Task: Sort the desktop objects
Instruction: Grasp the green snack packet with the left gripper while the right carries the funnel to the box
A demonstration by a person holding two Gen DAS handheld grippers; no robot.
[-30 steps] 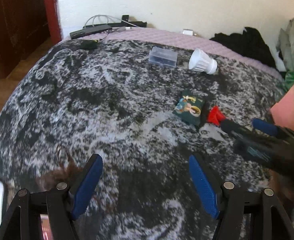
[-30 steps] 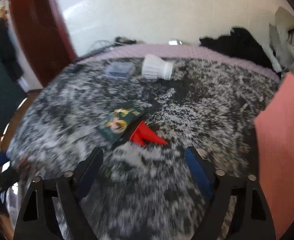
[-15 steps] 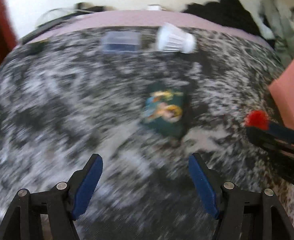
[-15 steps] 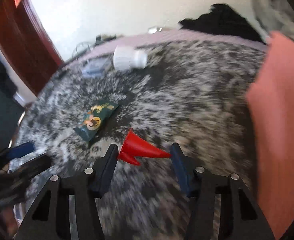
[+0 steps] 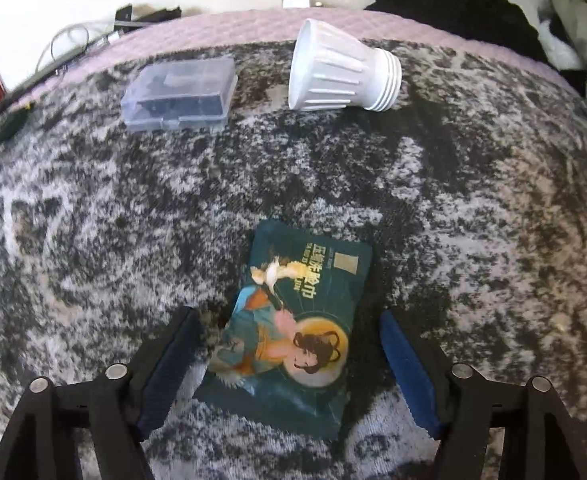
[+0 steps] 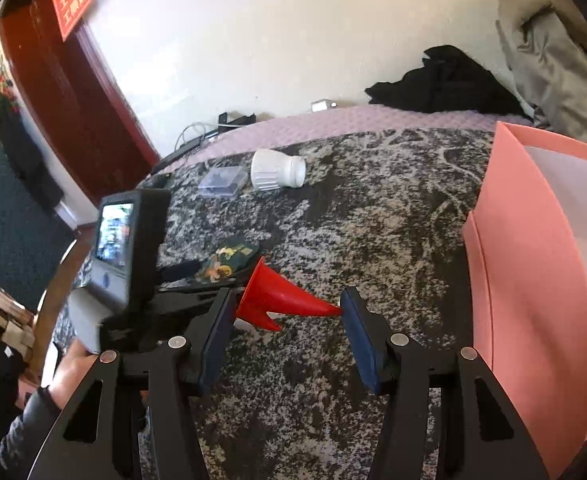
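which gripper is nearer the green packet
Left. The left gripper straddles the green packet; the right gripper, holding a red funnel, sits beside it.

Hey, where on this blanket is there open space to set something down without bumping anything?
Free: the wide stretch of patterned blanket between the white bulb housing and the pink box. Also left of the green packet, below the clear plastic case. Crowded: around the packet and red funnel, where both grippers work.
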